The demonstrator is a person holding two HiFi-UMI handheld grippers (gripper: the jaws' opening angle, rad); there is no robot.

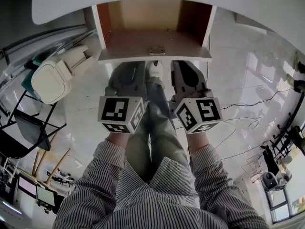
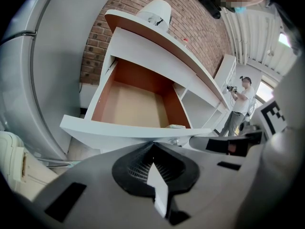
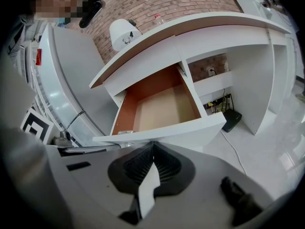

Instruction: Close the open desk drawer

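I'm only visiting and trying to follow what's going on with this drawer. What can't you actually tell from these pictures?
- Head view: the small metal fitting on the front of the drawer is too small to identify.
- Both gripper views: whether the left gripper or the right gripper touches the drawer front. The jaws' tips overlap its edge, so the depth is unclear.
- Left gripper view: what the distant person is holding is too small to tell.

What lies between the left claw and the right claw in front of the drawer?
In the head view, only the person's leg and white shoe show between the left claw and the right claw.
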